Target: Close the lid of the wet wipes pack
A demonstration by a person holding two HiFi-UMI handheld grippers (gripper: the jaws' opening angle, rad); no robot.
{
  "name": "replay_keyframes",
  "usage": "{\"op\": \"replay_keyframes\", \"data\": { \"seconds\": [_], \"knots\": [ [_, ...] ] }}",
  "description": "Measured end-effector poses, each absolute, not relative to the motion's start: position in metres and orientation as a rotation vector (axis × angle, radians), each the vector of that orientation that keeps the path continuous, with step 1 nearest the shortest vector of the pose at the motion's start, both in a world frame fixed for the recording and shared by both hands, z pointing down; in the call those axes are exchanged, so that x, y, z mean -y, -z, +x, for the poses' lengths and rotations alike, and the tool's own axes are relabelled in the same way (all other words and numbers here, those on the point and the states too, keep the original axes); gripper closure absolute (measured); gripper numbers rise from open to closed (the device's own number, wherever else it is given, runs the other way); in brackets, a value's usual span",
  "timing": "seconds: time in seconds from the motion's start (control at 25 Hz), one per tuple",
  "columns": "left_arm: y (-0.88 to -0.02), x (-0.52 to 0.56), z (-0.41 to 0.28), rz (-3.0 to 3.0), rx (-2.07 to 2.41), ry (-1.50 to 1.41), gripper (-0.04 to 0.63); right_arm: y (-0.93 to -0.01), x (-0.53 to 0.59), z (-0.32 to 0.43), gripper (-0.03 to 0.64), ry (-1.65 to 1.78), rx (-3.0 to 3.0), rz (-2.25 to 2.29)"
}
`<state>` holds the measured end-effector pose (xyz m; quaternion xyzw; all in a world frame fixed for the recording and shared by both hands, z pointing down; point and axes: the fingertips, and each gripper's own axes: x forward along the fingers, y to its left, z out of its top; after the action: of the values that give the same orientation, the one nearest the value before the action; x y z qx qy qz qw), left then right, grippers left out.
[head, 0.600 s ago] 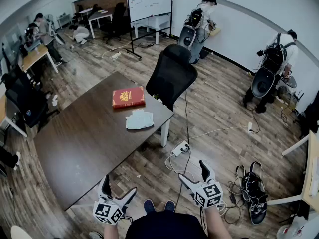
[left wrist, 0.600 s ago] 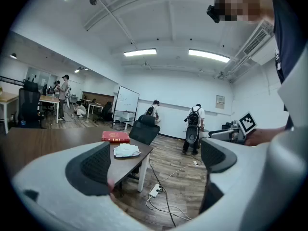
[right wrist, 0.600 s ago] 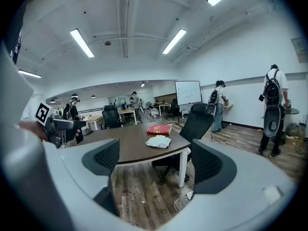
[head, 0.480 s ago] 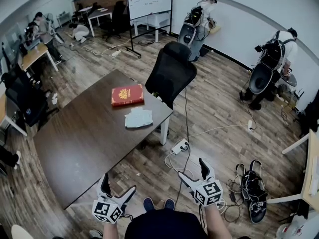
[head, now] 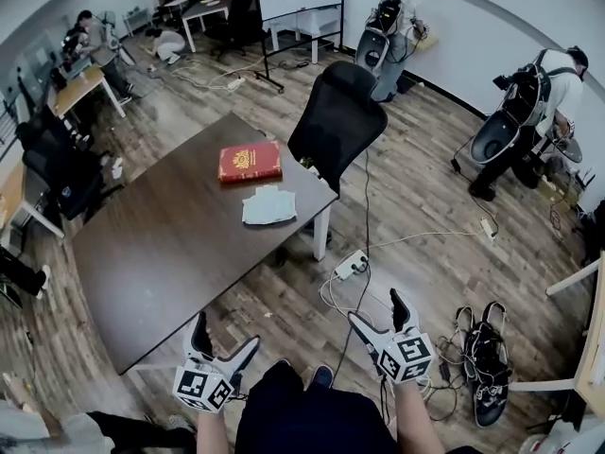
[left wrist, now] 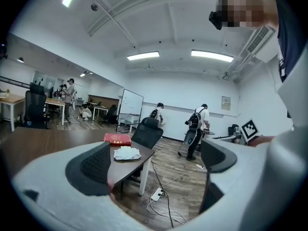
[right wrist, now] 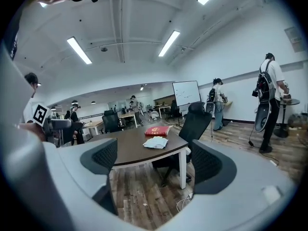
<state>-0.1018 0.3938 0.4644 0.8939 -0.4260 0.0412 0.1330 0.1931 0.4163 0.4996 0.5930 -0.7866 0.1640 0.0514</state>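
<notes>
White, soft-looking wet wipes pack [head: 268,204] lying near the far corner of the dark brown wooden bench [head: 161,253], just beside a red hardcover book [head: 250,162]; lid too small to make out. Left gripper [head: 225,339] and right gripper [head: 376,308] held low over the plank floor, well apart from the pack; fingers [right wrist: 101,160] of both spread wide, pinching nothing. Likely only approaching; step closer first; steady the pack's edge with one gripper; press the lid flat with the other; avoid nudging it off the corner.
</notes>
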Motion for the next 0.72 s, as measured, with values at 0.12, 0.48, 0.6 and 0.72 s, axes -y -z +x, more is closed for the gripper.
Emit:
{"op": "replay_keyframes", "data": {
  "seconds": [0.12,0.48,0.6,0.72],
  "knots": [
    [-0.465,-0.396,-0.100,2.564,1.271,-0.102,0.018,-0.507,-0.416,0.200,0.123,-0.544,2.413,1.791],
    [-0.480,-0.362,-0.108,2.517,1.349,-0.103,0.025,-0.510,-0.390,0.216,0.124,-0.583,2.431,1.778],
    [-0.488,-0.342,-0.108,2.531,1.353,-0.142,0.025,-0.514,-0.376,0.217,0.124,-0.570,2.412,1.759],
    [-0.496,-0.315,-0.108,2.527,1.334,-0.142,0.025,-0.517,-0.355,0.216,0.124,-0.587,2.411,1.757]
  ]
}}
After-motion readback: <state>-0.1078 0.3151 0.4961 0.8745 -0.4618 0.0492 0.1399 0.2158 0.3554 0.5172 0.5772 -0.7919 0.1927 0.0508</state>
